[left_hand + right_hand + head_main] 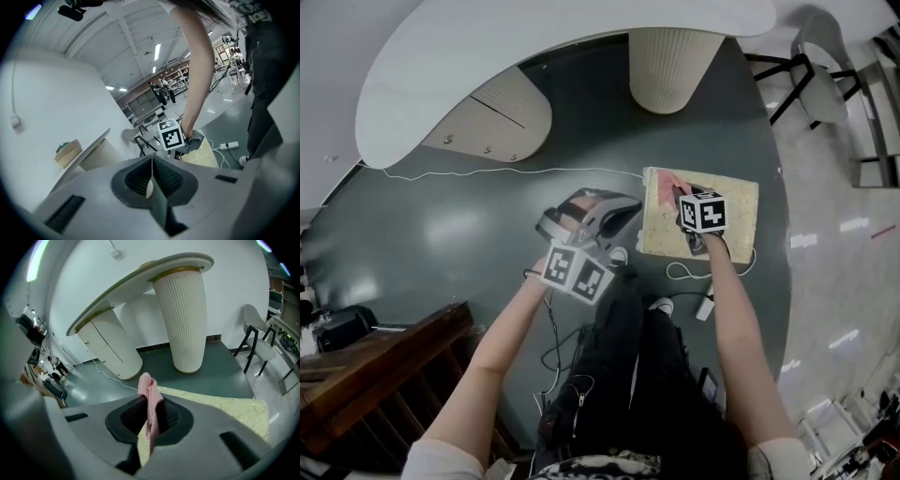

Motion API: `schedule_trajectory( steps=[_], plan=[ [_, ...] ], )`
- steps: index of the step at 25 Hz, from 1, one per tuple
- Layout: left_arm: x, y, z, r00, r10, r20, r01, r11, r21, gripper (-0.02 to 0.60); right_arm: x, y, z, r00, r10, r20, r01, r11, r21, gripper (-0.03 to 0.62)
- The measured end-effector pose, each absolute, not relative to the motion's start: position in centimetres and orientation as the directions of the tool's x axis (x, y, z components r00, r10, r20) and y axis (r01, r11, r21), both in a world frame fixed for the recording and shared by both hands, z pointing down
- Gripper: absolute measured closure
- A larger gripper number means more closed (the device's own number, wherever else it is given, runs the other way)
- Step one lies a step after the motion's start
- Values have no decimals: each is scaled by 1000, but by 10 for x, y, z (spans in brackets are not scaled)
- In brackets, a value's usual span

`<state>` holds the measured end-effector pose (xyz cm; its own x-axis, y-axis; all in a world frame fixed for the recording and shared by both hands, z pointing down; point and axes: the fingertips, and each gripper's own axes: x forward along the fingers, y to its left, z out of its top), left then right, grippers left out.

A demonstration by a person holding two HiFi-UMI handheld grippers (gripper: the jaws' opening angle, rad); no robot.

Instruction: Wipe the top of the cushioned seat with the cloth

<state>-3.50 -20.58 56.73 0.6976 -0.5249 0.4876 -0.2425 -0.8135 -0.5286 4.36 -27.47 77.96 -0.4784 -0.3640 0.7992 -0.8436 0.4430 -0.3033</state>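
Note:
The cushioned seat [741,208] is a pale yellow square pad low on the dark green floor. My right gripper [682,192] hangs over its left part, shut on a pink cloth [669,180]. In the right gripper view the cloth [149,394] stands up bunched between the jaws and droops in front of them, with the seat [229,408] just beyond. My left gripper [626,204] hovers left of the seat, off it, with its jaws shut on nothing [152,165]. From the left gripper view I see the right gripper [193,141] and a corner of the seat [205,157].
A white curved table top [581,37] on ribbed pedestals [667,66] stands just behind the seat. A white cable [487,173], a power strip [705,306] and more cords lie on the floor near the person's feet. There is dark wooden furniture [375,375] at the left and a chair [820,89] at the far right.

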Motion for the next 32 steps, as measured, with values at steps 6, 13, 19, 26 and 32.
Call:
schedule_trajectory(
  steps=[6,13,19,26,32],
  plan=[
    [-29,-206,585,696,-514,501,-222,-818,-531,574,59,-275,802,-432,-348,832,-847,473,-242,582],
    [-7,-206,590,701,-486,522,-133,-808,-573,574,118,-275,809,-357,-372,857,-882,437,-178,582],
    [23,-197,590,726,-438,530,-43,-798,-601,574,198,-267,812,-257,-395,882,-932,343,-118,582],
    [54,-188,589,744,-399,536,19,-789,-614,574,285,-257,808,-147,-413,899,-973,225,-55,582],
    [69,-176,589,751,-365,550,80,-777,-625,574,330,-241,805,-84,-405,911,-986,166,-17,582]
  ],
)
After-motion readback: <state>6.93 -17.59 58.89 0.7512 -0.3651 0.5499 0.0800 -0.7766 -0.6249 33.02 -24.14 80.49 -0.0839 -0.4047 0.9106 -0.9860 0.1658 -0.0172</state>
